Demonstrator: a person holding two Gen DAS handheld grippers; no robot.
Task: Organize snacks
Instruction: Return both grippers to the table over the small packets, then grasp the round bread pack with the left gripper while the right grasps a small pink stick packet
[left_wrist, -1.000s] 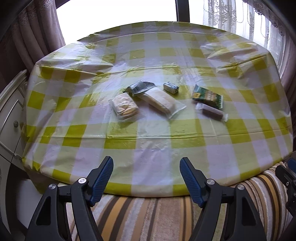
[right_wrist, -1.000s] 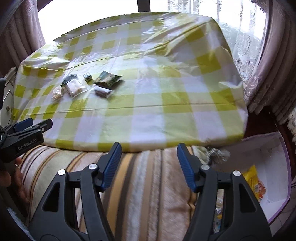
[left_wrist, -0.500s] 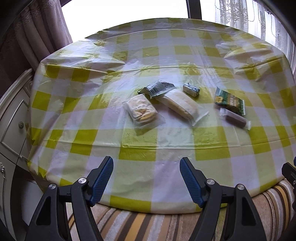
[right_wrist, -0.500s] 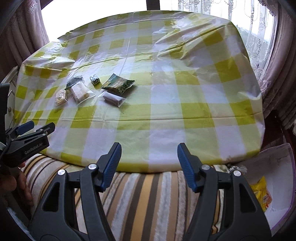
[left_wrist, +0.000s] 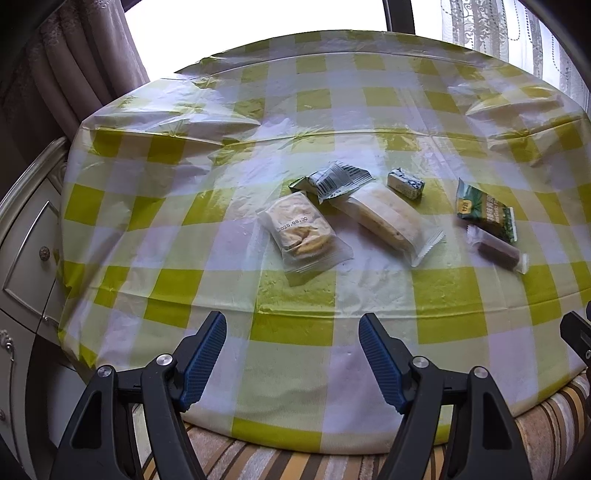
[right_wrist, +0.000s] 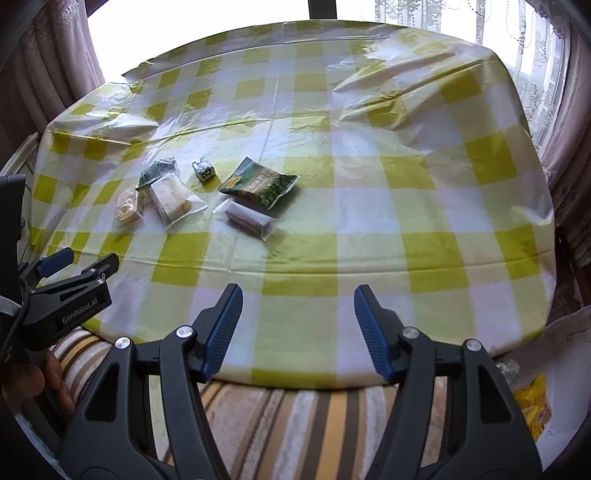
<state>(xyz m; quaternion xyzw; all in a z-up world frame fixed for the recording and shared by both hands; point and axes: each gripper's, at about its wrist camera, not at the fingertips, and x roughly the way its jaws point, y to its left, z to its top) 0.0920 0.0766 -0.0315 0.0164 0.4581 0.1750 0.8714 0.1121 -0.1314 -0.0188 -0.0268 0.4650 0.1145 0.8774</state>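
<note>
You've pushed both grippers forward over the table edge, nearer the snacks. Left gripper and right gripper: jaws wide, empty, touching nothing. Cracker pack lies ahead of your left gripper.

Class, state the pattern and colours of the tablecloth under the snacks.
The tablecloth is checked yellow-green and white, seen best in the right wrist view.

Left gripper advanced over table; near edge now low in frame, behind fingertips. Snacks larger, cracker pack at frame centre. Right gripper likewise advanced; tips past table edge. White box with yellow packet slid to lower right corner.
</note>
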